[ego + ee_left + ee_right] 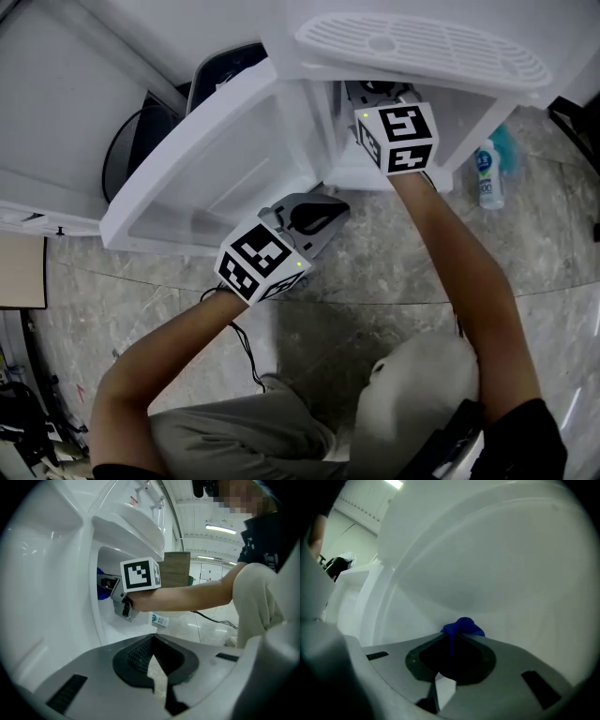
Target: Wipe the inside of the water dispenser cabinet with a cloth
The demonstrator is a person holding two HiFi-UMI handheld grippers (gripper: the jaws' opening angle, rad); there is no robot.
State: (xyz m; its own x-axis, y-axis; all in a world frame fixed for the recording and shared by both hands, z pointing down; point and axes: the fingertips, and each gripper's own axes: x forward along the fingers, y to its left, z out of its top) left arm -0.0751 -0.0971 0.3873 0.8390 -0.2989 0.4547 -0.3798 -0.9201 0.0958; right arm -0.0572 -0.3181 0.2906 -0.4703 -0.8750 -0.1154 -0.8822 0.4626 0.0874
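The white water dispenser's cabinet (464,117) stands with its door (206,159) swung open to the left. My right gripper (373,94) reaches into the cabinet under the drip tray, its tips hidden there. In the right gripper view it (457,634) is shut on a bunched blue cloth (462,626), close to the curved white inner wall (487,573). The left gripper view shows that cloth (100,590) just inside the opening. My left gripper (330,210) hovers low beside the door's bottom edge, shut (152,644) with nothing between its jaws.
A small white bottle (486,178) stands on the marble floor right of the dispenser, with something teal (506,142) behind it. A dark round bin (141,141) sits behind the open door. A black cable (246,347) runs over the floor near the person's knee.
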